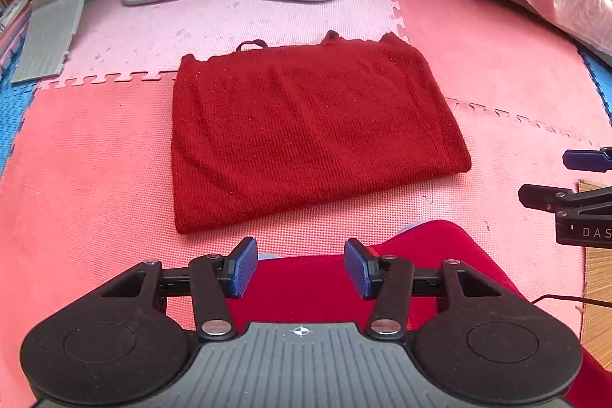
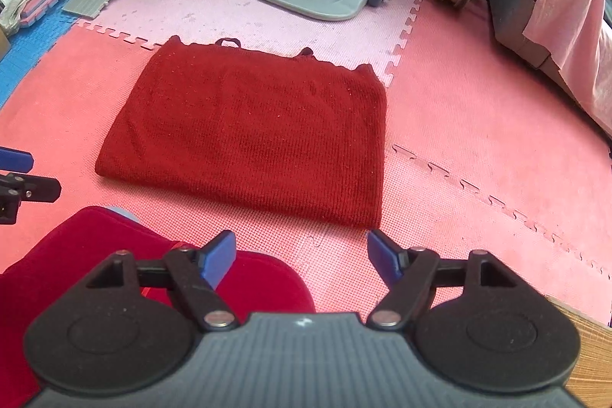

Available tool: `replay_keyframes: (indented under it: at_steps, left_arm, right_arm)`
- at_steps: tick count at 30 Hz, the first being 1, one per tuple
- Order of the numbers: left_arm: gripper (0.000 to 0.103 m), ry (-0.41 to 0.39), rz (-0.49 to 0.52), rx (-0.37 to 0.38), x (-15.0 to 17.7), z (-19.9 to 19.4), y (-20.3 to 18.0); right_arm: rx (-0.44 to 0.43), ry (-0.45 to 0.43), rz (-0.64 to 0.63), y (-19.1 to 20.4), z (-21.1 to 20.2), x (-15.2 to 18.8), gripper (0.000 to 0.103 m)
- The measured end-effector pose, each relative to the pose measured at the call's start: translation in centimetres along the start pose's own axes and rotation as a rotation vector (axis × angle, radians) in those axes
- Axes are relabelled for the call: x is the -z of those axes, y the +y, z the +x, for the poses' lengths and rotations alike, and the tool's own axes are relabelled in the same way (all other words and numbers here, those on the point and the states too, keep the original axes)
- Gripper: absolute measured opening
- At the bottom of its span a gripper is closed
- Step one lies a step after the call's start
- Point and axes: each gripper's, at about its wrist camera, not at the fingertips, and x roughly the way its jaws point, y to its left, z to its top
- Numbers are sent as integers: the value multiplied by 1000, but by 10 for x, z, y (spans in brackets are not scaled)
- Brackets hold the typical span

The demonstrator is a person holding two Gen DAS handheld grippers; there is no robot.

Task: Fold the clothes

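Both grippers tilt steeply down, left gripper [image 1: 300, 266] and right gripper [image 2: 302, 260] jaws released, empty; folded dark-red knitted garment [image 1: 306, 136] lies just ahead on pink foam floor mat [image 1: 95, 148].

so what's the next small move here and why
Probably bring both grippers forward to the near edge of the red knit garment for another fold. It lies flat, already folded into a rectangle on the foam mat, and the left gripper and right gripper are open, holding nothing.
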Motion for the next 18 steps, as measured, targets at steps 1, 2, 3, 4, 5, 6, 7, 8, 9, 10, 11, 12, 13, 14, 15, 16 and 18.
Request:
replay_keyframes:
  at_steps: [1, 2, 3, 4, 5, 6, 7, 8, 9, 10, 11, 12, 13, 14, 15, 16, 18]
  left_arm:
    - [53, 8, 2, 4, -3, 3, 1]
    - [53, 16, 4, 9, -6, 6, 2]
    - [53, 25, 5, 12, -9, 9, 4]
    - [53, 35, 4, 15, -11, 13, 5]
    - [53, 45, 2, 17, -14, 16, 6]
    - [53, 54, 1, 20, -18, 19, 7]
    - [53, 61, 0, 22, -21, 22, 8]
    - [53, 68, -1, 24, -24, 25, 9]
    - [53, 75, 2, 28, -28, 28, 12]
    - [53, 80, 6, 32, -31, 31, 14]
    - [53, 86, 3, 35, -35, 34, 15]
    - [53, 96, 0, 37, -38, 39, 16]
    - [53, 107, -2, 38, -42, 44, 17]
    - [53, 117, -4, 40, -46, 49, 18]
    - [53, 125, -1, 45, -49, 53, 19]
    - [53, 130, -4, 47, -53, 58, 21]
    - [53, 137, -16, 47, -62, 70, 23]
  right_arm:
    - [-1, 8, 2, -2, 4, -3, 77]
    - [-1, 15, 5, -4, 7, -6, 77]
    - [-2, 23, 7, -6, 11, -8, 77]
    - [-4, 31, 10, -7, 15, -11, 78]
    - [-7, 38, 13, -9, 19, -14, 78]
    - [-11, 45, 17, -11, 23, -17, 78]
    - [-15, 52, 21, -12, 26, -20, 78]
    - [-19, 59, 25, -13, 30, -23, 78]
    - [-23, 65, 29, -15, 33, -25, 78]
    - [-25, 72, 32, -16, 37, -28, 79]
    - [-26, 80, 36, -17, 41, -31, 79]
    - [-27, 89, 38, -18, 45, -35, 79]
    - [-28, 98, 39, -20, 49, -38, 79]
    - [-28, 106, 38, -21, 53, -41, 79]
    - [-29, 113, 36, -22, 57, -44, 79]
    - [-30, 120, 33, -24, 61, -48, 79]
    - [-25, 136, 32, -28, 72, -55, 80]
